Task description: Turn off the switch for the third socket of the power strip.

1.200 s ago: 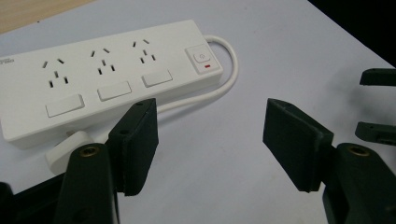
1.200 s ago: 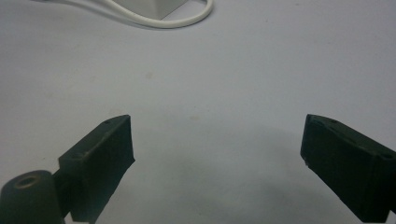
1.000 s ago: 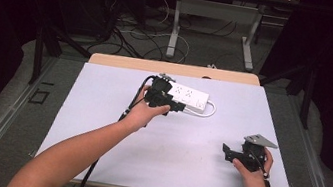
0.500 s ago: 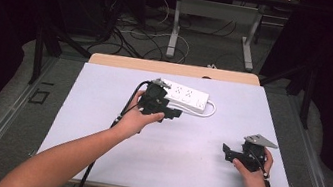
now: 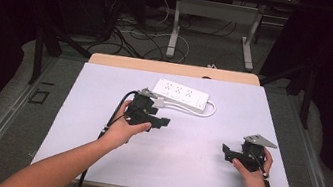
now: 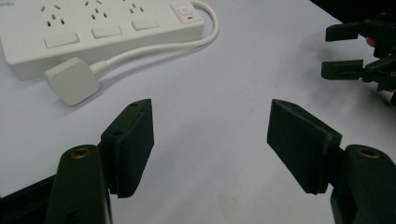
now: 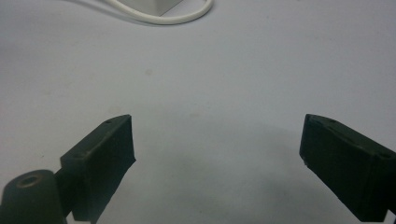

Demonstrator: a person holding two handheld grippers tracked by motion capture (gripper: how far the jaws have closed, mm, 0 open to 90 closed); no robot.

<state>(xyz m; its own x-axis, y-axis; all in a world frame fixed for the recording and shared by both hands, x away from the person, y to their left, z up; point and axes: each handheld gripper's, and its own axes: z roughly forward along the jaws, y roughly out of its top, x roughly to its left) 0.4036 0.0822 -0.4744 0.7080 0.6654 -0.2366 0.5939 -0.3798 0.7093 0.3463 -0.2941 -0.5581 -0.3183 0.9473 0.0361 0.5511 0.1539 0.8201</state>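
Claws [image 5: 164, 121] [image 5: 224, 151] open, power strip [image 5: 180, 94] near far edge

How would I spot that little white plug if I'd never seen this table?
Find the white table, then the white power strip at its far middle. The plug lies on the table beside the strip's long side, a small, blank, rounded square on the end of the white cord.

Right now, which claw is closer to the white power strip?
The left claw. It sits just in front of the power strip, near its white plug. The right claw is farther off, by the table's right edge.
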